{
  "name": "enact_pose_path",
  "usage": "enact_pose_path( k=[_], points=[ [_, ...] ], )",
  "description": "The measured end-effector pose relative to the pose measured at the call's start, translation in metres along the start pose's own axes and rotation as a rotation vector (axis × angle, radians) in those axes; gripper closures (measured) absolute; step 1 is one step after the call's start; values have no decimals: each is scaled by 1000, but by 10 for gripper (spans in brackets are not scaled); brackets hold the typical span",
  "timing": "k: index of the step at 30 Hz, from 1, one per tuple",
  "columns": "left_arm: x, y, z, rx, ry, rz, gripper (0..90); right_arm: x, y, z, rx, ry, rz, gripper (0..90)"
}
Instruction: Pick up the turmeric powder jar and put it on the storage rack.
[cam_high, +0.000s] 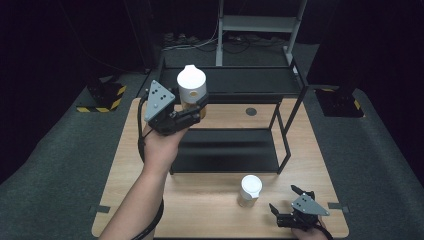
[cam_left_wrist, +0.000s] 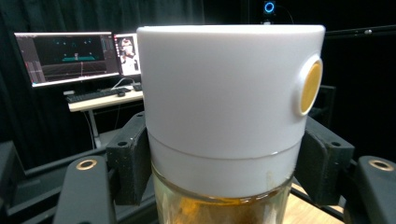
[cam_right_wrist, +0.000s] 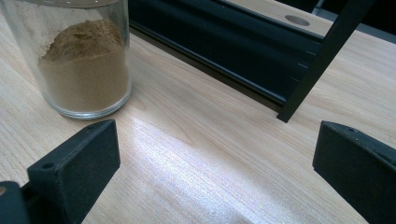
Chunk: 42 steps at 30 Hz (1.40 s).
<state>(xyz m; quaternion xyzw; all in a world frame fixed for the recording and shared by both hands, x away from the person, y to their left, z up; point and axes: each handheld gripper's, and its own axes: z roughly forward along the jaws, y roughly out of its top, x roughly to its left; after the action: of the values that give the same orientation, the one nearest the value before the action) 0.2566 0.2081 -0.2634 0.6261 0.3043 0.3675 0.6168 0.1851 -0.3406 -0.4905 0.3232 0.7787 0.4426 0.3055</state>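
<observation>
Your left claw (cam_high: 192, 111) pinches a jar (cam_high: 191, 89) above the shelf (cam_high: 235, 80); glass is slippery and breakable, so grip below the cap. Your right claw (cam_high: 289, 201) rests spread beside the second jar (cam_high: 249, 190) on the desk (cam_high: 210, 200).

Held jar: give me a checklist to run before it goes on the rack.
1. Left gripper clamped on held jar: ok, jaws press both sides.
2. Jar upright: ok.
3. White lid seated: ok, no gap seen.
4. Top shelf free for it: ok.
5. Right gripper out of the way: ok, open, low near the table edge.
6. Second jar clear of the path: ok, on the table in front of the rack.
</observation>
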Motion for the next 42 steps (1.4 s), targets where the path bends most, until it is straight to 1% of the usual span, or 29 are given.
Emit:
enact_pose_path(
  k=[5, 8, 10, 12, 23, 28, 29, 36, 42],
  points=[
    [2, 10, 7, -15, 10, 2, 306, 0, 0, 0, 0, 0, 3, 0],
    [4, 13, 10, -14, 12, -2, 306, 0, 0, 0, -1, 0, 3, 0],
    [6, 16, 15, -13, 9, -12, 306, 0, 0, 0, -1, 0, 6, 0],
    [6, 17, 18, -9, 12, -7, 306, -1, 0, 0, -1, 1, 7, 0],
    [8, 20, 36, -12, 17, -23, 306, -1, -1, 0, -3, 2, 10, 0],
    [8, 22, 48, -9, 28, -25, 306, -1, -1, -1, -4, 2, 14, 0],
    [8, 22, 48, -9, 28, -25, 306, -1, -1, -1, -4, 2, 14, 0],
    [7, 20, 60, -12, 44, -30, 306, -2, -1, -1, -7, 6, 15, 0],
    [7, 21, 67, -11, 54, -30, 306, -2, -2, -1, -9, 5, 14, 0]
  ],
)
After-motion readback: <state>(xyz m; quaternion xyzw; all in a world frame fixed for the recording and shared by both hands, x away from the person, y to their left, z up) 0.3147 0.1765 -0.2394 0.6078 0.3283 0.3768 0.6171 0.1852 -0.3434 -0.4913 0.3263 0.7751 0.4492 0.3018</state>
